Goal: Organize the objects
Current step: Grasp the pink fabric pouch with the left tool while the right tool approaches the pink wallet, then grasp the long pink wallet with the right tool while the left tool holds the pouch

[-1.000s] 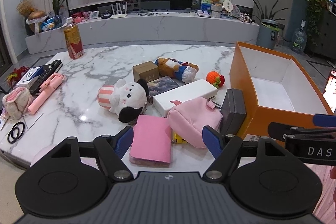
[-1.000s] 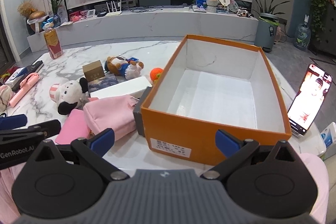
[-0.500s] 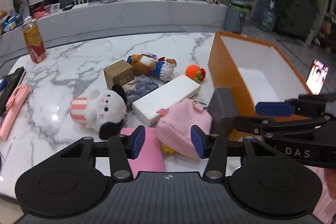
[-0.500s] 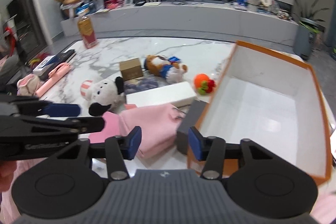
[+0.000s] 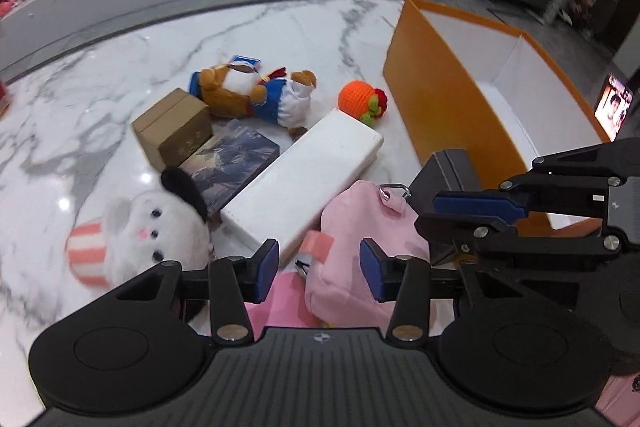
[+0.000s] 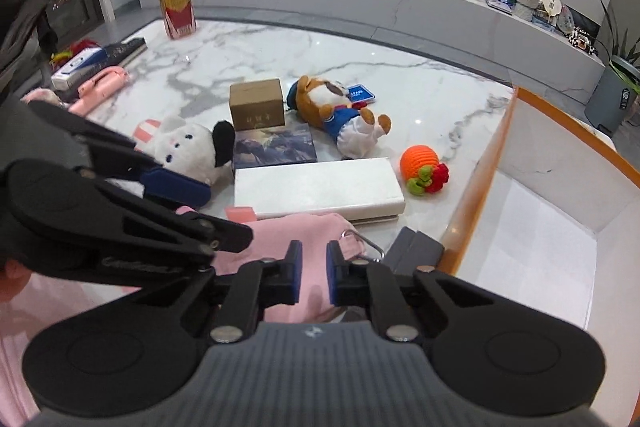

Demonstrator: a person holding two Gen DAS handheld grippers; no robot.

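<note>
A pink pouch [image 5: 352, 227] with a metal ring lies at the table's near edge, beside a grey case [image 5: 452, 167] that leans on the orange box [image 5: 432, 99]. My left gripper [image 5: 319, 269] points down over the pouch. Its jaws are closing, with the pouch between them and the pads apart from it. My right gripper [image 6: 314, 277] is shut just above the pouch [image 6: 288, 231] near the ring. Pink fabric shows in the narrow slit, and I cannot tell whether it is pinched. In the left wrist view the right gripper [image 5: 436, 215] comes in from the right.
Behind the pouch lie a long white box [image 5: 304, 183], a white plush [image 5: 156, 231], a dark book [image 5: 232, 159], a cardboard box [image 5: 176, 127], a bear plush [image 5: 256, 95] and an orange knitted toy [image 5: 358, 101]. A phone [image 5: 614, 107] stands right of the orange box. A bottle [image 6: 176, 3] stands far left.
Both grippers have moved forward and tilted down toward the pink pouch, coming close together. The right jaws went from wide to shut; the left jaws narrowed to about half.
</note>
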